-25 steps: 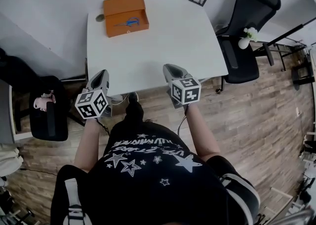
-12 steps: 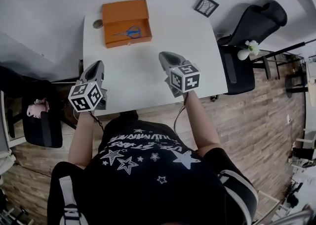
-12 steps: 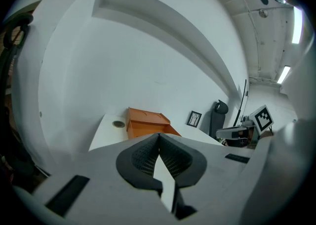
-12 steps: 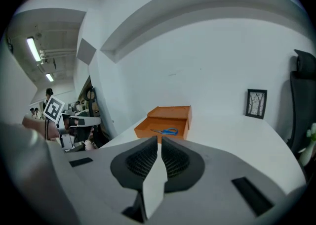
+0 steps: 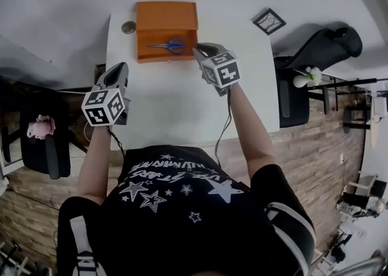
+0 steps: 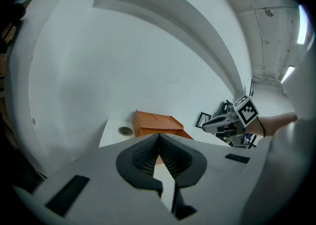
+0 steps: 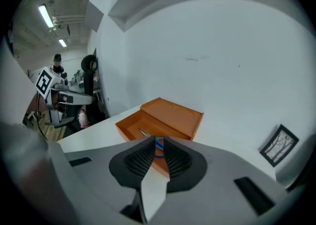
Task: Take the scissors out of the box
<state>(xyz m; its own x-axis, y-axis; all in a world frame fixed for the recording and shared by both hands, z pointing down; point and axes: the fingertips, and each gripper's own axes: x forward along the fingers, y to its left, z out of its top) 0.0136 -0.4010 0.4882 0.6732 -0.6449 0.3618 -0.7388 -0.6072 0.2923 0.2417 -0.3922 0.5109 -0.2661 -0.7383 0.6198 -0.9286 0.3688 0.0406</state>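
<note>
Right claw [image 5: 197, 48] nearer scissors [image 5: 167, 45], blades leftward

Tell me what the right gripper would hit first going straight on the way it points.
Probably the scissors in the open orange box: the shut jaws of the right gripper frame their blue handles. Depth is unclear, so the box's near wall might come first.

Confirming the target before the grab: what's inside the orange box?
Scissors with blue handles lie flat on the floor of the box; nothing else shows there. In the right gripper view the right claw covers part of the handles.
</note>
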